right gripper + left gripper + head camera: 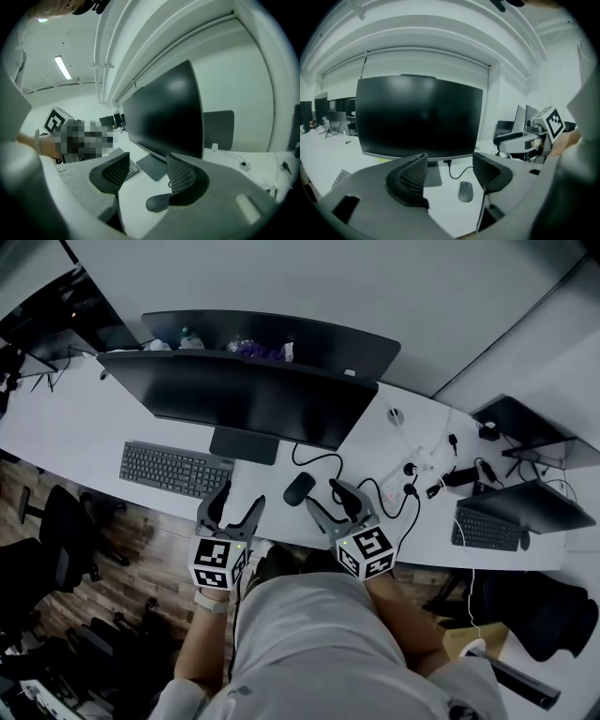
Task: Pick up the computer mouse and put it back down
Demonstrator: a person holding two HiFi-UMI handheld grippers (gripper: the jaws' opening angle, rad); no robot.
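A dark grey computer mouse (299, 487) lies on the white desk (66, 442) in front of the monitor, its cable looping away to the right. My right gripper (330, 501) is open, just right of the mouse and apart from it. In the right gripper view the mouse (157, 202) shows low, partly hidden behind the right finger of that gripper (146, 174). My left gripper (234, 503) is open too, left of the mouse with nothing in it. The left gripper view shows the mouse (465, 191) between the jaws of that gripper (449, 174), farther off on the desk.
A wide black monitor (239, 397) with its stand (244, 445) stands behind the mouse. A grey keyboard (173, 469) lies to the left. A power strip with plugs (417, 474) and cables sits to the right, with a second keyboard (486, 529) beyond. Office chairs (56, 540) stand below the desk edge.
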